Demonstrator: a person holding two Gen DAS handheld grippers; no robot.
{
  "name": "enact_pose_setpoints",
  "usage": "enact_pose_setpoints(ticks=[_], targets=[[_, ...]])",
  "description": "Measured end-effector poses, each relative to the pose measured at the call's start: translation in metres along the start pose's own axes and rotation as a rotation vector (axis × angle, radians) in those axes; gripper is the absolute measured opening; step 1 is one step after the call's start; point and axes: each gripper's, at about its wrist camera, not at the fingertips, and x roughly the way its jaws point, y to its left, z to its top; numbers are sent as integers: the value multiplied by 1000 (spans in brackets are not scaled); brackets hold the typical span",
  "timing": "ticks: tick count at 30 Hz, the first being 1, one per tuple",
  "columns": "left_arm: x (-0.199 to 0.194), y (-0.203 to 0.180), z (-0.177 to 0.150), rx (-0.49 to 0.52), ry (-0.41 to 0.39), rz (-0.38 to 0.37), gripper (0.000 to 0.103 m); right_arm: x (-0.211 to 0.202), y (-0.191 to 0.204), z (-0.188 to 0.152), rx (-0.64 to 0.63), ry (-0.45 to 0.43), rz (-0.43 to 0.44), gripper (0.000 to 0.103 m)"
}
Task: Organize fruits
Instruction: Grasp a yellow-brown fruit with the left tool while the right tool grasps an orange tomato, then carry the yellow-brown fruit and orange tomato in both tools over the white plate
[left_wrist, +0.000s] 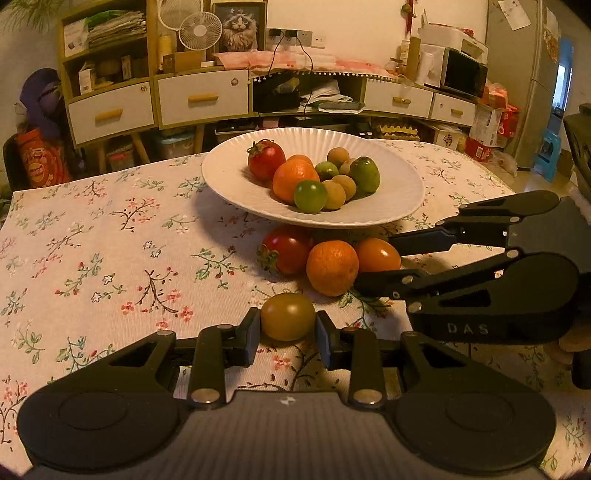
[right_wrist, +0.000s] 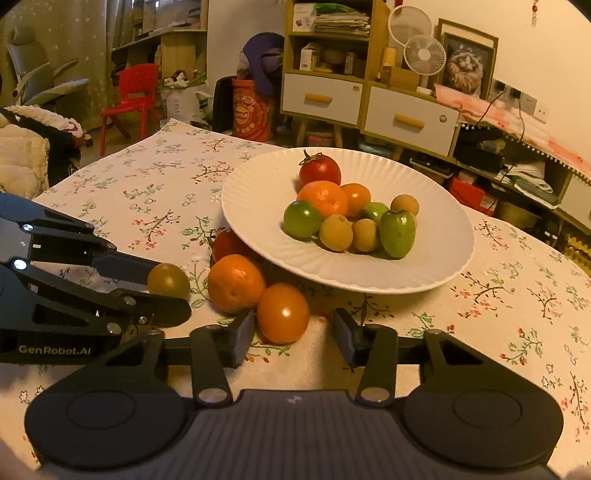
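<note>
Left wrist view: the left gripper (left_wrist: 287, 326) pinches an olive-brown tomato (left_wrist: 288, 316) on the floral tablecloth (left_wrist: 92, 240). Beyond, the white plate (left_wrist: 236, 181) holds mixed fruits.

Right wrist view: the right gripper (right_wrist: 293, 330) stands partly open around an orange tomato (right_wrist: 283, 312); only its left pad touches it. Just beside lies an orange (right_wrist: 236, 282).

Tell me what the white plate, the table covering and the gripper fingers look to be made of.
White plate: looks like glazed ceramic, though melamine is possible; smooth, ribbed rim with a soft sheen.
Tablecloth: woven fabric, matte, with a visible weave and printed flowers.
Left gripper fingers: black rigid plastic or metal with shiny fasteners; the bluish pads look rubbery.
</note>
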Motion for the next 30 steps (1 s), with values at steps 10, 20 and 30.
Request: enact_pose_setpoints(ticks=[10, 20, 30], targets=[[-2, 1, -1, -10, 8, 0, 31, -2, -5, 3, 16, 8, 23, 26], [-6, 5, -1, -35, 24, -10, 31, -7, -8, 1, 50, 22, 52, 26], [-14, 10, 2, -79, 13, -33, 31, -17, -13, 1, 95, 22, 92, 26]])
